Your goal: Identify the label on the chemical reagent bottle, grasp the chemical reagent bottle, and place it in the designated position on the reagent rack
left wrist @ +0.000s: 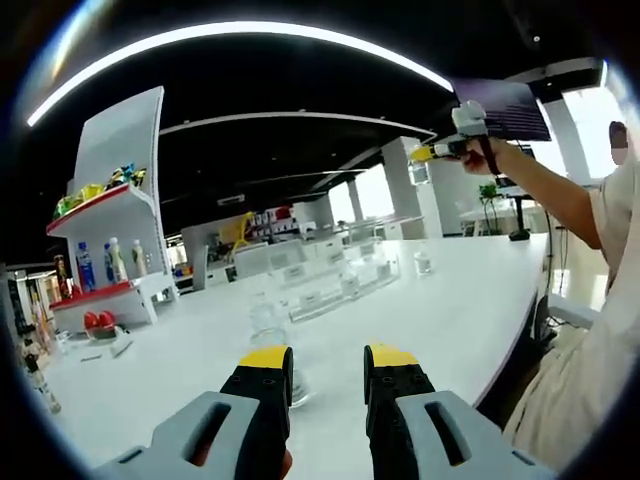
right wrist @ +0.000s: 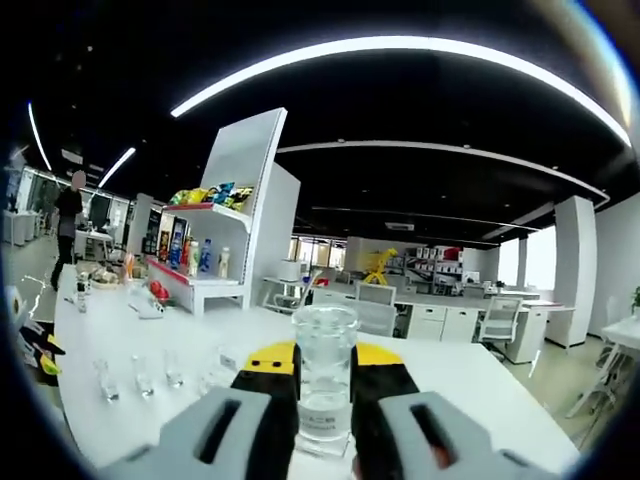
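No text could be read anywhere. The clear reagent bottle (right wrist: 325, 385) clamped in the right gripper (right wrist: 324, 372) carried a small white label low on its front, print too blurred to make out. The clear rack (left wrist: 335, 275) on the white table (left wrist: 470, 310) had small white tags on its tiers, illegible. Drink bottles (left wrist: 100, 265) on the white display shelf (left wrist: 120, 205) showed coloured labels, no legible brand. Snack packets (right wrist: 210, 195) on the shelf's upper tier were just colour patches.
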Demonstrator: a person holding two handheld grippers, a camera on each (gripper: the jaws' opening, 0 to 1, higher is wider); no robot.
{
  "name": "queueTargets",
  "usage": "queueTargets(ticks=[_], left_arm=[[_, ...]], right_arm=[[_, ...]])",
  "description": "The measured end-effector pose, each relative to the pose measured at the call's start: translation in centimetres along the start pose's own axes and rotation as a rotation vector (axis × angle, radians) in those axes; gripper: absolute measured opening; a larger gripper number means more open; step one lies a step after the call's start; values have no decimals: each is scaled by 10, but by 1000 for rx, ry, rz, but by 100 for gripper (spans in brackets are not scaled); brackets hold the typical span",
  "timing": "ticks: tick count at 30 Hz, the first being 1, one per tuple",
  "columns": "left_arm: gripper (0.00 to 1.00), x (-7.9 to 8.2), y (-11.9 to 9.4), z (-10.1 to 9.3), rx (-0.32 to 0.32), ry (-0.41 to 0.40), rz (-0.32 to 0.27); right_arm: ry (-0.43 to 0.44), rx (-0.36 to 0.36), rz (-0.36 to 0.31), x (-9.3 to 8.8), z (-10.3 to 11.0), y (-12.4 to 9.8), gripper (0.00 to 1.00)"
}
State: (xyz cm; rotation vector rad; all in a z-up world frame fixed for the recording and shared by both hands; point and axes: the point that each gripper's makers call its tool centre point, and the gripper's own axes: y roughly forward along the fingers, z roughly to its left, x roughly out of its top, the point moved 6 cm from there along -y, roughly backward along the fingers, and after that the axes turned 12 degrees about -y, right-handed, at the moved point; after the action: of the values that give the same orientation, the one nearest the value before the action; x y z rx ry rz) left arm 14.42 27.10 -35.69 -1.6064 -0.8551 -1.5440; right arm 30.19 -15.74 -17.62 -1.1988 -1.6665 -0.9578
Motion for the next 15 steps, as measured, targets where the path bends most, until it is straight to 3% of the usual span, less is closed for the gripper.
queueTargets(ticks=[15], left_arm=[[29,-1,6,-5,-28,3,14]], right_arm=[[17,8,14,-4,9,43,18]])
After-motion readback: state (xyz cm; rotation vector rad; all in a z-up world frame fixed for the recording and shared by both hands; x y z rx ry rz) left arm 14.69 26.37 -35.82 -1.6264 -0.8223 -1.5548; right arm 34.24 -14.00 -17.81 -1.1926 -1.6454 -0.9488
